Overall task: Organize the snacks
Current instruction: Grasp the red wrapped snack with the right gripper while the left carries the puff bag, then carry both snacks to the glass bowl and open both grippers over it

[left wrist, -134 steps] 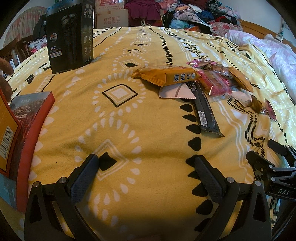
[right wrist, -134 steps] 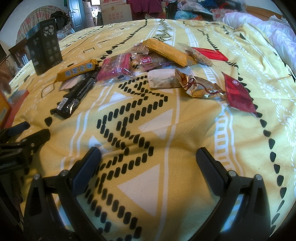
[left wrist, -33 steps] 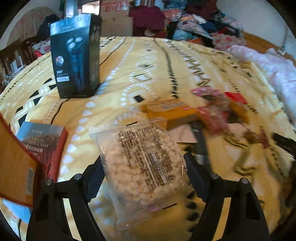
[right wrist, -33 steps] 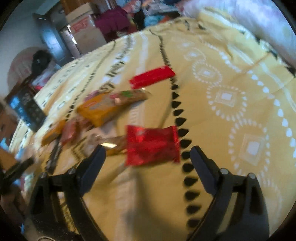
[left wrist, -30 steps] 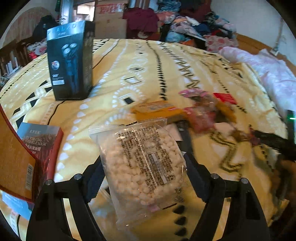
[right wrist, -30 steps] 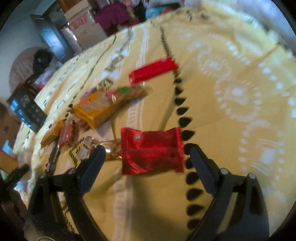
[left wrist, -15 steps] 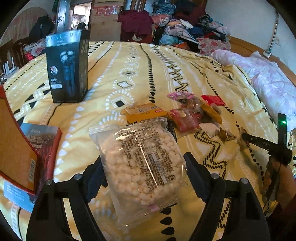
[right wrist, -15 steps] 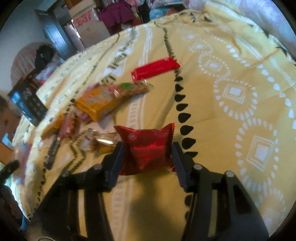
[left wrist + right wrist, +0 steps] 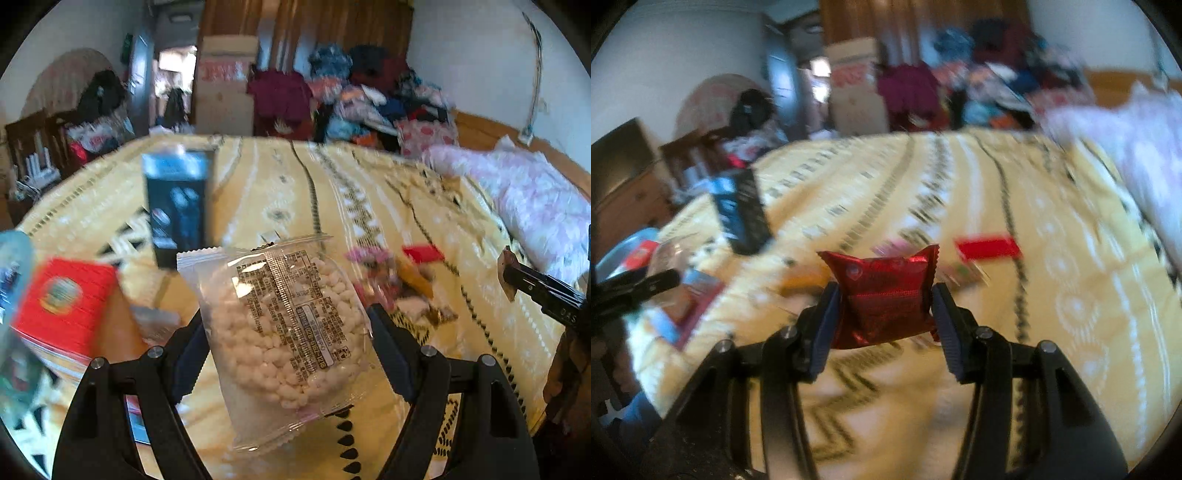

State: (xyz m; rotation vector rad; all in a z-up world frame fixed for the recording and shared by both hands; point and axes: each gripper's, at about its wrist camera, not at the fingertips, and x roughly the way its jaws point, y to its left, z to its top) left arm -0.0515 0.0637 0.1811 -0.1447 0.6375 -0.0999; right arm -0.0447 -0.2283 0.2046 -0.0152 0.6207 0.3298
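My left gripper (image 9: 286,343) is shut on a clear bag of small white puffed snacks (image 9: 288,321) and holds it up above the yellow patterned bed cover (image 9: 280,192). My right gripper (image 9: 884,314) is shut on a red foil snack packet (image 9: 882,299), lifted above the bed. A blurred pile of loose snacks (image 9: 402,280) lies on the cover right of the bag, with a red bar (image 9: 988,248) at its far side. The right gripper's tip (image 9: 532,284) shows at the right edge of the left wrist view.
A black shaver box (image 9: 177,210) stands on the bed at the back left. A red box (image 9: 62,302) and other boxes lie at the left. A pink quilt (image 9: 535,206) lies at the right. Clothes and cardboard boxes (image 9: 225,85) fill the room behind.
Both grippers have risen and tilted up, so the room now shows behind the bed. The right gripper, open around the red packet a second ago, has shut on it and lifted it.
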